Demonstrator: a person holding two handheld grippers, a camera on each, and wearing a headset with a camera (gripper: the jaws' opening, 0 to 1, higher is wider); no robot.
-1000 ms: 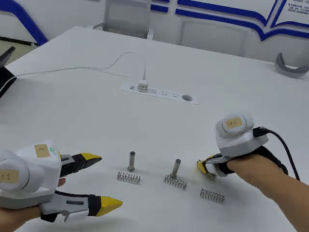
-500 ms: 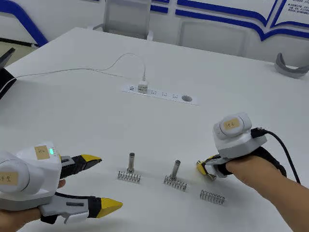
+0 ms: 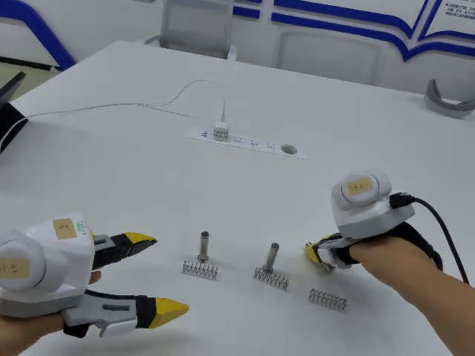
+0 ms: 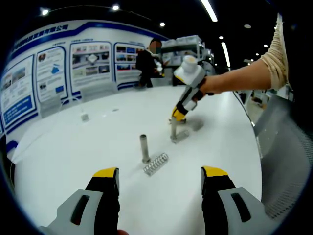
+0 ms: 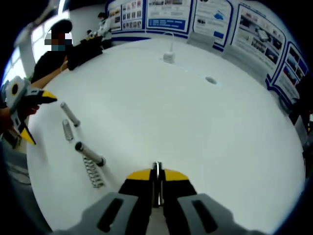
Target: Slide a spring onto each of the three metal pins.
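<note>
**Surface.** Worktop (image 3: 111,170): white, matte, wide. Two metal pins stand upright toward 6 o'clock in the head view: left pin (image 3: 203,244) and right pin (image 3: 272,255). One spring lies flat at 6 o'clock of each pin, close to its base: left spring (image 3: 200,269) and middle spring (image 3: 271,279). Third spring (image 3: 327,300) lies at 4 o'clock of the right pin, apart from it. No spring is on a pin yet.

**Grippers.** Left gripper (image 3: 156,274), at 7 o'clock: fingers wide apart, holding nothing, tips toward the pins. Right gripper (image 3: 320,257), at 3 o'clock of the right pin: fingers pressed together. A small grey bit shows at the tips; cannot tell what it is.

**Room.** Power strip (image 3: 245,141) w/ white plug (image 3: 221,132) lies at 12 o'clock of the pins. Its cable (image 3: 111,106) runs off toward 9 o'clock. Beyond the far edge are a grey chair (image 3: 197,26) and a white wall (image 3: 334,52) w/ blue stripes. The left gripper view shows poster boards (image 4: 54,68) and ceiling lights (image 4: 210,10).
</note>
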